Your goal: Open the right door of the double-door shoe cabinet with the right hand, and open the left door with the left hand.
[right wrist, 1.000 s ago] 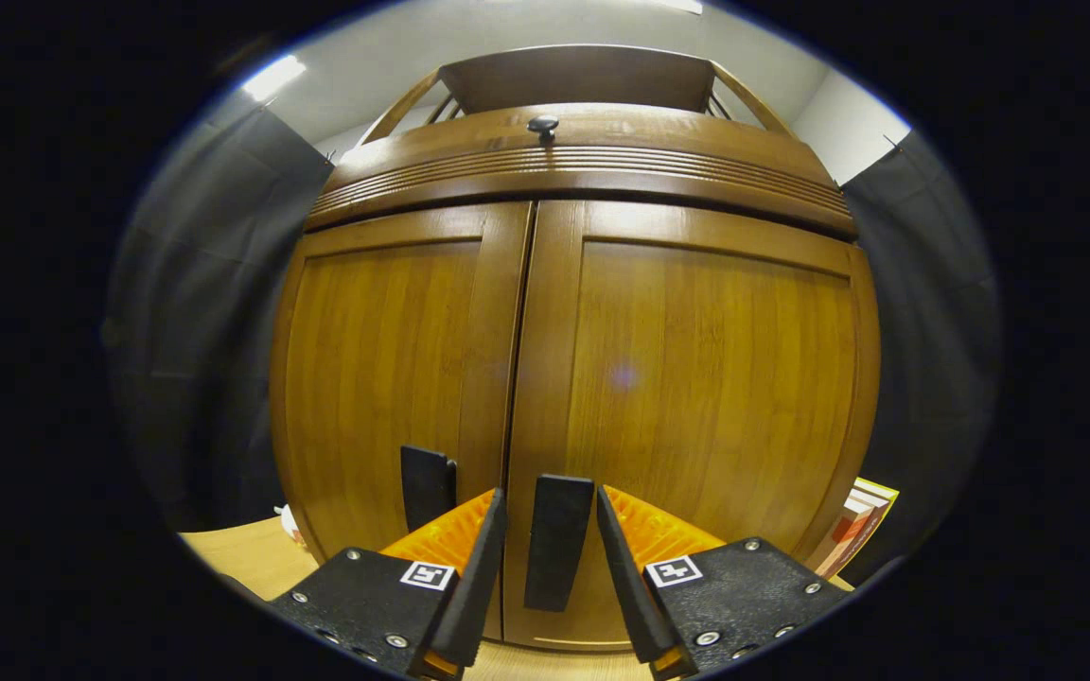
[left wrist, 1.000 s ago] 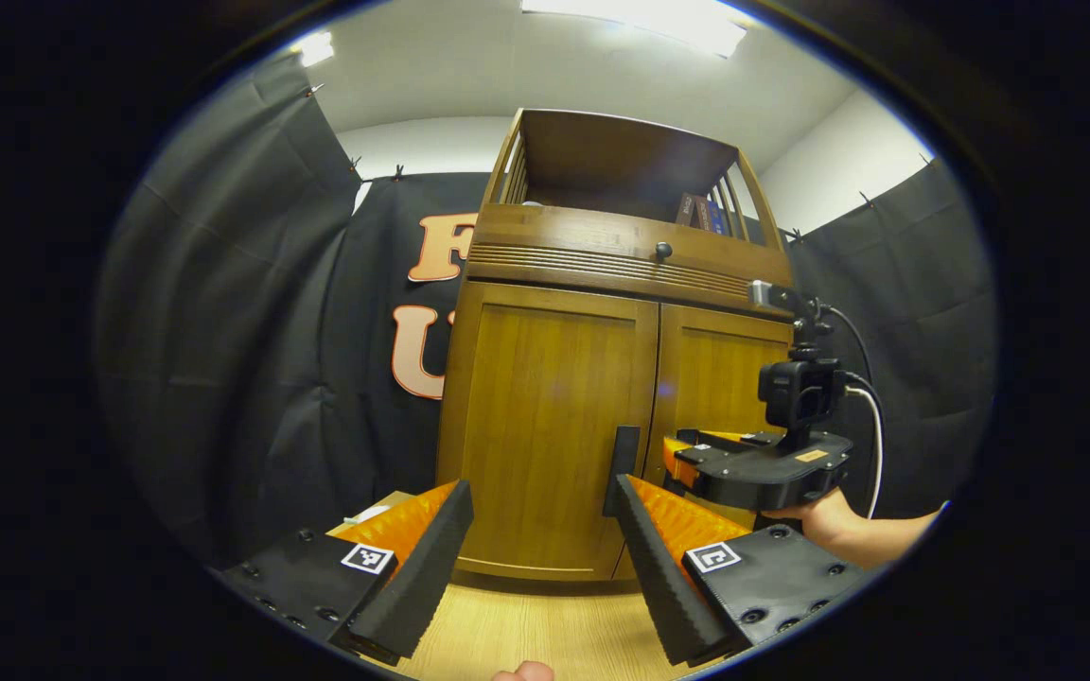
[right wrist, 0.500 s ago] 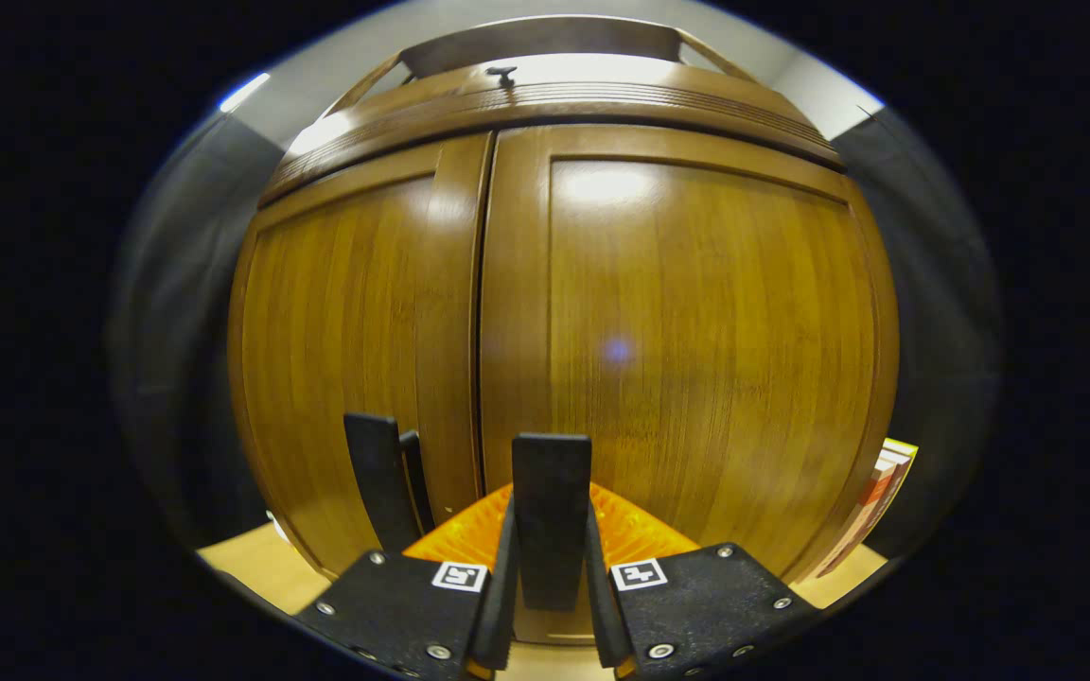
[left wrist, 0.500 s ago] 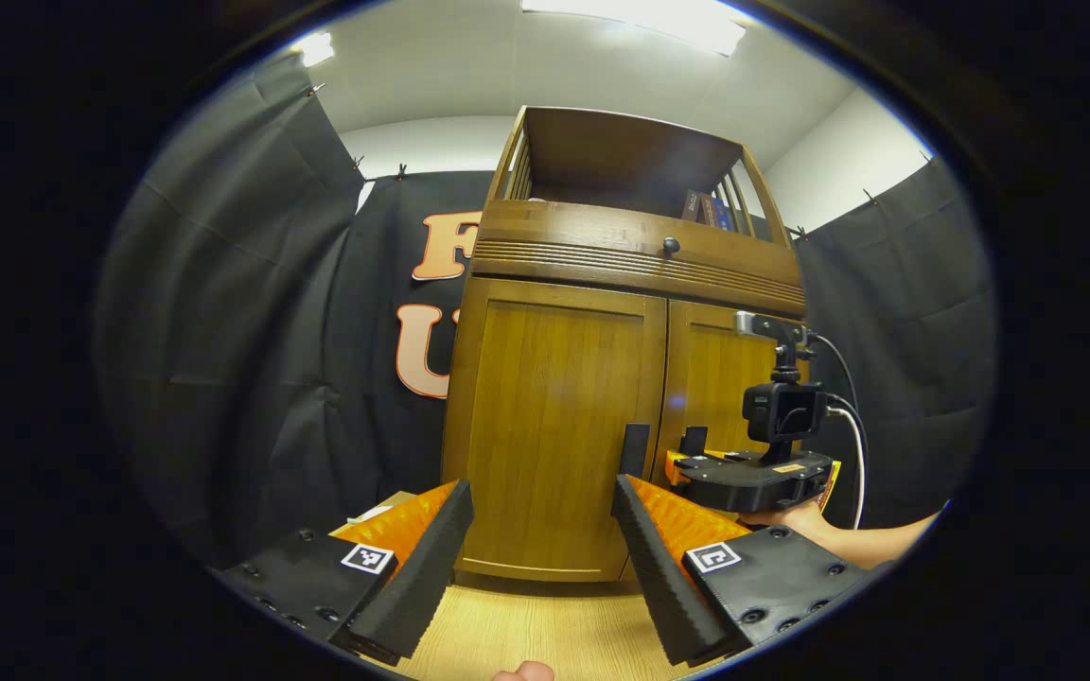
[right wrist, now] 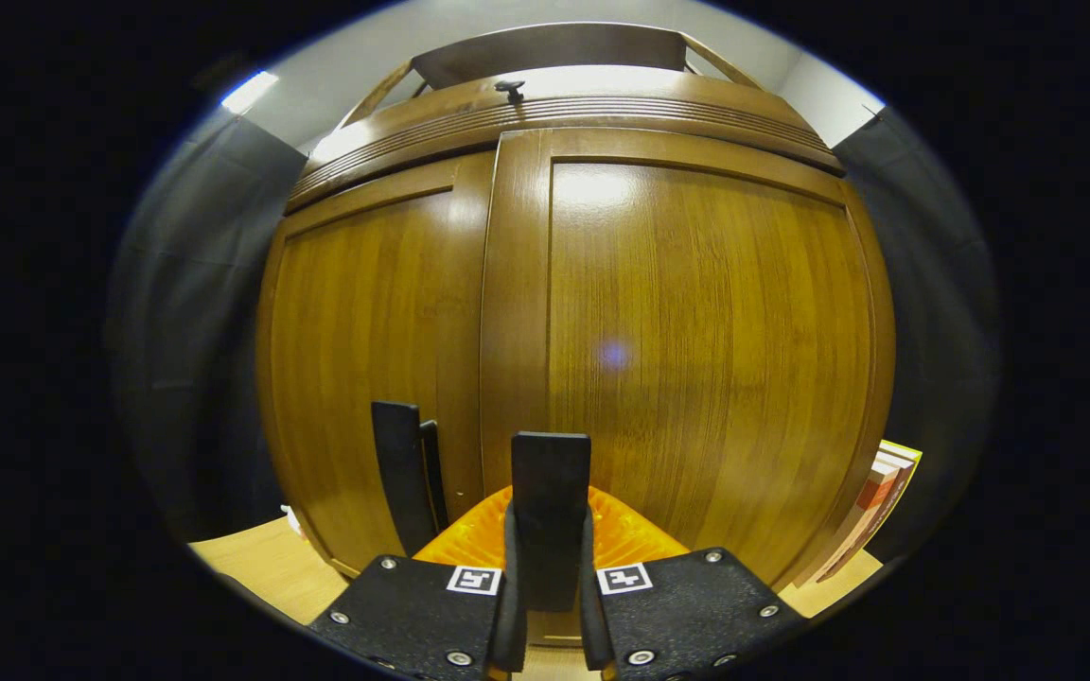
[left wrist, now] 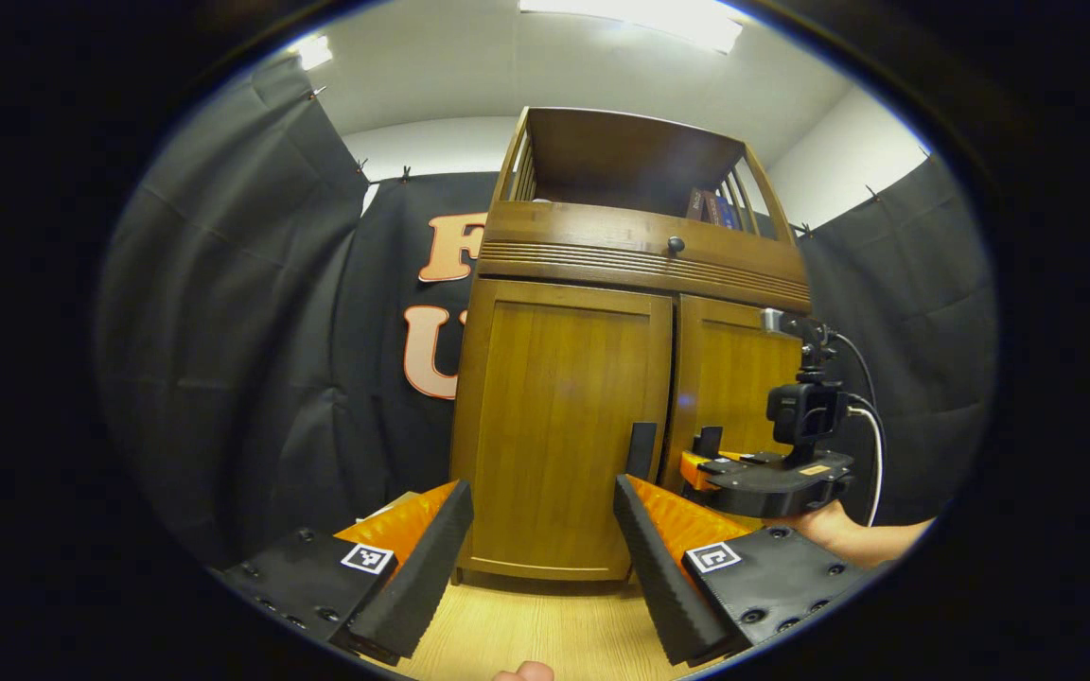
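1. The shoe cabinet [left wrist: 602, 378] stands on a light wooden floor [left wrist: 526, 629] against black cloth. Its interior is hidden behind the doors. The open shelf on top [left wrist: 630, 161] holds a few books [left wrist: 711, 208] at its right end.
2. Below that shelf runs a grooved band with a small dark knob [left wrist: 676, 245].
3. In the right gripper view, several books or boxes [right wrist: 876, 492] lean by the cabinet's lower right corner. A small pale object [left wrist: 377, 512] lies on the floor at the cabinet's left side; it cannot be identified.
4. The right door [right wrist: 696, 359] stands slightly forward of the left door [right wrist: 365, 359] along the centre seam, so it appears just ajar. The left door looks flush with the frame.
5. The right gripper [right wrist: 548, 605] has its fingers closed narrow against both sides of the right door's dark handle [right wrist: 550, 492], holding it. The left gripper view shows this gripper [left wrist: 711, 463] at that handle, with a hand [left wrist: 824, 530] beneath it.
6. The left gripper [left wrist: 537, 549] is spread wide and holds nothing. It sits back from the cabinet, apart from the left door's handle [left wrist: 641, 449], which lies ahead, above its right finger [left wrist: 659, 558].
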A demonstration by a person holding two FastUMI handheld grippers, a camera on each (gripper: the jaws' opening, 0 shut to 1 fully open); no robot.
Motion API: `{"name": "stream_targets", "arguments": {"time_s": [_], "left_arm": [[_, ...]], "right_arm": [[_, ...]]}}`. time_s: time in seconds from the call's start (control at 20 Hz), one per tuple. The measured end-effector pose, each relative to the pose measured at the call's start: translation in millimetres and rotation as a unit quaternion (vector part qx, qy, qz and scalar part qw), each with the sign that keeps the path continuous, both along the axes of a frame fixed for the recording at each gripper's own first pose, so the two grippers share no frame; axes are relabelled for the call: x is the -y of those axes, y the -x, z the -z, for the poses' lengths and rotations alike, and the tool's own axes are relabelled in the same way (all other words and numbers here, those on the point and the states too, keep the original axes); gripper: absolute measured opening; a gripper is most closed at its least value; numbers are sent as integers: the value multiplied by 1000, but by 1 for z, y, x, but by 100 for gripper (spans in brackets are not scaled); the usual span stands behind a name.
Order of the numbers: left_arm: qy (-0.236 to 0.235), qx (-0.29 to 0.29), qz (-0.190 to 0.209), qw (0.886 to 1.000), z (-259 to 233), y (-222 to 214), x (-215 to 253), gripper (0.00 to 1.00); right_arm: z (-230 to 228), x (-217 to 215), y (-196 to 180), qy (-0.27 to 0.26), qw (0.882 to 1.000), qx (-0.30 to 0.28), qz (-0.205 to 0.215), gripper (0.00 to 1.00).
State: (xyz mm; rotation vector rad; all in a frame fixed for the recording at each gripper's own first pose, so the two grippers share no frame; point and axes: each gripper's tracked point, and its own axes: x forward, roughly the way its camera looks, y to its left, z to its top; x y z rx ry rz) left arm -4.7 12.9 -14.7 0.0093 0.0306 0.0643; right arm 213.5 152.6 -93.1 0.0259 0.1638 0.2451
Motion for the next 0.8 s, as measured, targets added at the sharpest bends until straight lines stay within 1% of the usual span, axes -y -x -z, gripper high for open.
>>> {"name": "stream_targets", "arguments": {"time_s": [0.1,0.2,0.25,0.45,0.65,0.7,0.8], "left_arm": [[5,4,2,1000,-1,4,4,93],[-2,4,0,1000,-2,8,4,100],[-7,3,0,1000,-1,9,4,93],[-4,7,-5,1000,-4,12,8,93],[2,2,10,1000,-3,11,26,93],[3,4,12,1000,-3,11,29,93],[5,4,16,1000,-3,12,36,93]], "right_arm": [[0,5,13,-5,1000,-4,-5,23],[-1,11,27,-12,1000,2,-7,23],[-4,15,37,-16,1000,3,-8,23],[-13,40,73,-13,1000,-4,2,23],[-23,71,112,-12,1000,-9,14,22],[-25,81,121,-8,1000,-6,19,19],[-29,98,134,-4,999,-4,32,19]]}}
